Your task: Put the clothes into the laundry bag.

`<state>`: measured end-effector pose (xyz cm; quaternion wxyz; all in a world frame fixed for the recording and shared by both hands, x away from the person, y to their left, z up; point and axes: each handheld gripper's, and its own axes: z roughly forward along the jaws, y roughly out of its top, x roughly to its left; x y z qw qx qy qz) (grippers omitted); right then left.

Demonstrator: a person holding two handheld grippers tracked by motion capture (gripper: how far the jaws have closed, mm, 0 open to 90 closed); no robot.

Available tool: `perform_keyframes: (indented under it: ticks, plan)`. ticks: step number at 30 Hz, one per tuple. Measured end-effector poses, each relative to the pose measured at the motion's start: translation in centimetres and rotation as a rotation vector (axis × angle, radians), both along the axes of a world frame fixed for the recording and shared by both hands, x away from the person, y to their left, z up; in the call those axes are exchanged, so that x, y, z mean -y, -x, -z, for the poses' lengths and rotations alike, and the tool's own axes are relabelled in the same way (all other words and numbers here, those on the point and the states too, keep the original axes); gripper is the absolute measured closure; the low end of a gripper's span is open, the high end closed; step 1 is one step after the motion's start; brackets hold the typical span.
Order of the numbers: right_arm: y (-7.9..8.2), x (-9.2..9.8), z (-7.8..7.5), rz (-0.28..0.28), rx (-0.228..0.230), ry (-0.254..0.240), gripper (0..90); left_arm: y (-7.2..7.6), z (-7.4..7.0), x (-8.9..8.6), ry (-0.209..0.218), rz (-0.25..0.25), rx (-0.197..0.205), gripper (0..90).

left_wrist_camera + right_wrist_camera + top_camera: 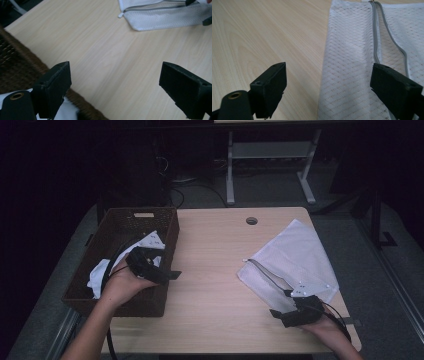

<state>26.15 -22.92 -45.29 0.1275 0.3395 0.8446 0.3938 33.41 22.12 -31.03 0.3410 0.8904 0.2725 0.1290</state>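
- A pale wooden desk (215,270) carries a wicker basket (167,232) and a white mesh bag (295,255).
- Left hand-held gripper (170,276): jaws apart over the basket rim.
- Right hand-held gripper (282,306): jaws apart at the bag.

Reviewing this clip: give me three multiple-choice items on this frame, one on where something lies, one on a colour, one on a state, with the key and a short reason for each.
1. Where does the white mesh zipper bag lie?
A. inside the basket
B. on the right part of the table
C. on the floor

2. What colour is the wicker basket?
A. dark brown
B. white
C. blue

3. How do the jaws of the right gripper stand?
A. shut on the bag
B. shut on nothing
C. open, with one jaw above the bag's mesh

Key:
1 B, the high view shows the bag flat on the wooden table at its right side.
2 A, its woven walls are dark brown, with white cloth inside.
3 C, the right gripper view shows a wide gap between the jaws.
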Motion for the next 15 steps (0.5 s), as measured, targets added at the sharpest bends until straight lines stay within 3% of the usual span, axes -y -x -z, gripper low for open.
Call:
perform_keyframes:
  ticks: [8,15]
  plan:
    - [0.0,-0.1,0.1,0.000,-0.001,0.006,13.3,-1.2,0.4,-2.1,-0.023,-0.051,-0.018,10.1]
    - [-0.1,-0.2,0.1,-0.003,-0.002,0.009,13.3,-2.4,0.6,-4.3,-0.077,-0.119,-0.036,10.2]
